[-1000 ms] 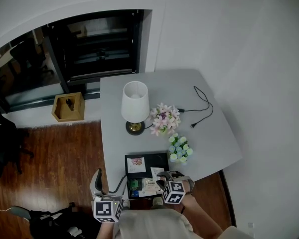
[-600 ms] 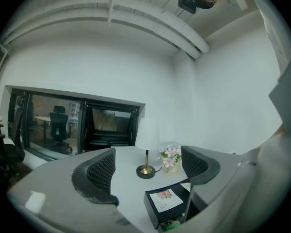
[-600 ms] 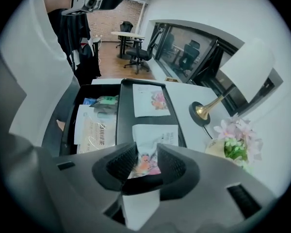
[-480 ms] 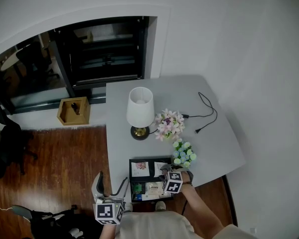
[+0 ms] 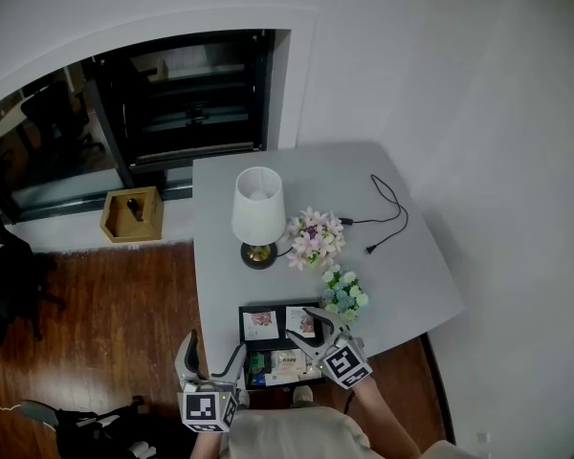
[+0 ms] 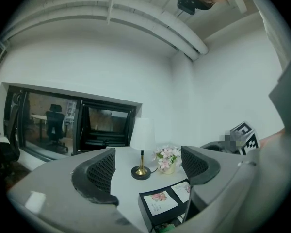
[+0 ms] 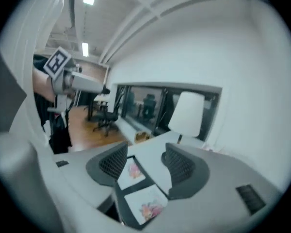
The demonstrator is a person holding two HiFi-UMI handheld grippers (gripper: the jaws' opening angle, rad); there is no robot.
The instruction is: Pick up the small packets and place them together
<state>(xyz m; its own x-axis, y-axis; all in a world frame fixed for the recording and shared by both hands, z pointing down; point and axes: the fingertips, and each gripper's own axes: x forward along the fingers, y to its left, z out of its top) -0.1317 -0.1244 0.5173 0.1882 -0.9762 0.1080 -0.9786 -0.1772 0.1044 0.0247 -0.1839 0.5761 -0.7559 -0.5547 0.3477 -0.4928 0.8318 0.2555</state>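
Right hand-held gripper (image 5: 301, 323): jaws apart, having just been opening, with nothing clamped between them. It hangs above the black box (image 5: 241, 316) at the near edge of the tabletop (image 5: 402, 275). The small packets (image 5: 279, 360) lie inside the box, below these jaws. Left hand-held gripper (image 5: 213, 347): jaws apart and empty, just left of the box.

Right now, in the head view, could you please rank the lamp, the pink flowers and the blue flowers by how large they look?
1. lamp
2. pink flowers
3. blue flowers, only a little smaller than the pink ones, so those two are close.
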